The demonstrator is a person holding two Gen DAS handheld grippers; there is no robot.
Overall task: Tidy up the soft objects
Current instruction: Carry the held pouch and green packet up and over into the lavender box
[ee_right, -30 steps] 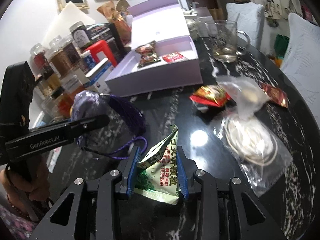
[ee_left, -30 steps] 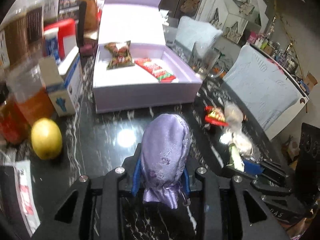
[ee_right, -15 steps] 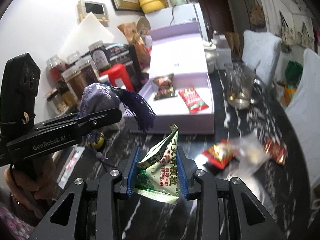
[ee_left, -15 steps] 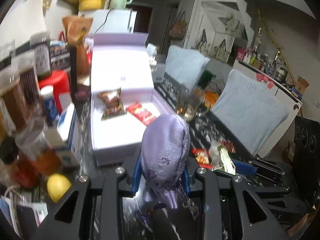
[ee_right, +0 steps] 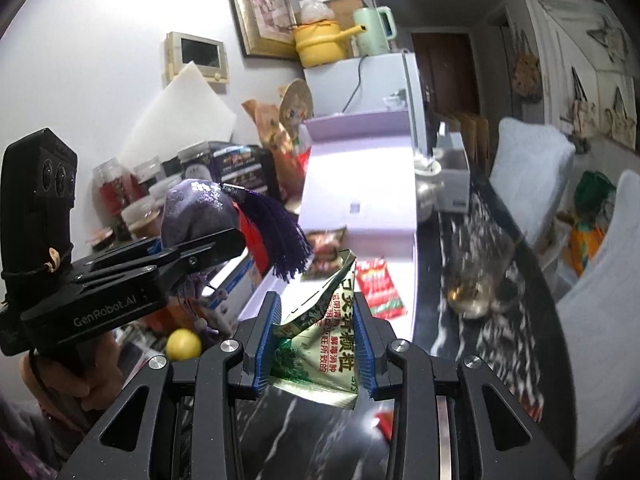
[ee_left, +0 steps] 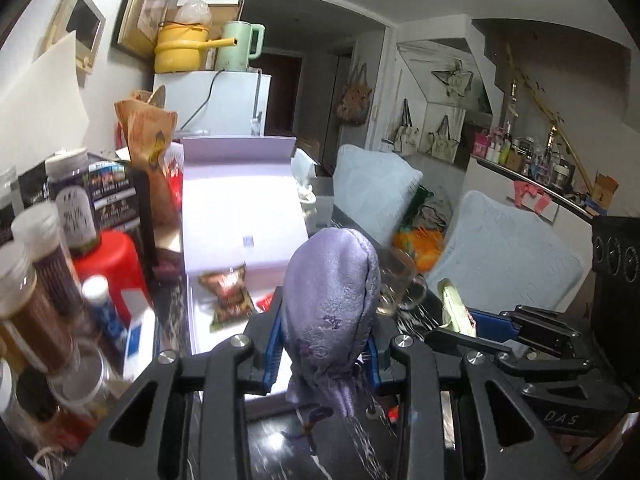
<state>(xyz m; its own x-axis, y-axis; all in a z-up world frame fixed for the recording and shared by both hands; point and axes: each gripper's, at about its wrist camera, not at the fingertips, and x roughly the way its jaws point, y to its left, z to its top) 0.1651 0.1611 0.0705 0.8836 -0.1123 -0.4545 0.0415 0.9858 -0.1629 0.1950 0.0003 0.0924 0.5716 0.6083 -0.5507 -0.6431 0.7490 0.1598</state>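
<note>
L gripper (ee_left: 324,354): clamped on purple pouch (ee_left: 334,304), held above table | R gripper (ee_right: 316,344): clamped on green packet (ee_right: 320,344) | lilac box (ee_right: 360,216) ahead, two snacks inside

My black left gripper (ee_right: 224,246) and right gripper (ee_right: 316,344): blue-padded fingers (ee_right: 264,344), silver screws, white "GenRobot.AI" lettering.
</note>
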